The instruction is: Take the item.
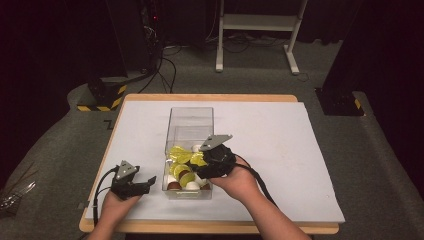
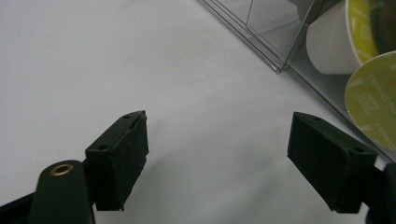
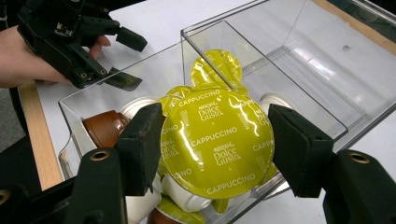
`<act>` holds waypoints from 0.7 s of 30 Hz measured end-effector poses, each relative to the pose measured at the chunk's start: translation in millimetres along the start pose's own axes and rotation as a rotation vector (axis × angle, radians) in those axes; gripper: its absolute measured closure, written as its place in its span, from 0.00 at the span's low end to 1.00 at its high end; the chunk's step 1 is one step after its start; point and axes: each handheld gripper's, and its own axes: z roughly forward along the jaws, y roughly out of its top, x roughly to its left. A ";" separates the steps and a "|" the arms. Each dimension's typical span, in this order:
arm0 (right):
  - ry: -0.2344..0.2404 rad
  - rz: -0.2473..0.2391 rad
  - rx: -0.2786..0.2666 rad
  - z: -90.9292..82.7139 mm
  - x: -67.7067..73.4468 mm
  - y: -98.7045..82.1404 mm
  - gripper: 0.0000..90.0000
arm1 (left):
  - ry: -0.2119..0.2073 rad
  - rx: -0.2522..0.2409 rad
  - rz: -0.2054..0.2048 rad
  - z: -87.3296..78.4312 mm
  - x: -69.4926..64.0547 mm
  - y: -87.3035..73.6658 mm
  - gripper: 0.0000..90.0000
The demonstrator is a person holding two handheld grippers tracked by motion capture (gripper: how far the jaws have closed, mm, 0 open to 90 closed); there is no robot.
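A clear plastic box (image 1: 190, 111) stands on the white table mat, and its near end holds several coffee capsules (image 1: 182, 159) with yellow-green lids. My right gripper (image 3: 217, 150) hangs over that end, its jaws pressed on both sides of a Cappuccino capsule (image 3: 217, 133) raised above the pile. In the high view the right gripper (image 1: 206, 165) sits over the box's near right part. My left gripper (image 1: 146, 184) rests on the mat just left of the box, open and empty. Its jaws (image 2: 217, 158) stand wide apart, with the box wall and a white capsule (image 2: 329, 42) at the upper right.
A brown capsule (image 3: 105, 126) and white ones lie lower in the pile. The far half of the box (image 3: 327, 60) holds nothing. The left gripper (image 3: 132, 60) and its hand show beyond the box wall. The wooden table edge (image 1: 210, 97) borders the mat.
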 end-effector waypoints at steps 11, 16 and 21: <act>-0.015 0.009 -0.026 -8.0 -4.4 2.6 0.42 | 0.000 -0.002 -0.003 -0.1 -0.1 0.0 0.23; -0.020 0.009 -0.031 -10.4 -5.9 2.7 0.42 | -0.001 -0.009 -0.014 0.4 -1.1 -0.4 0.23; -0.025 0.014 -0.037 -12.3 -8.0 2.8 0.42 | -0.001 -0.001 -0.003 0.0 0.0 0.0 0.23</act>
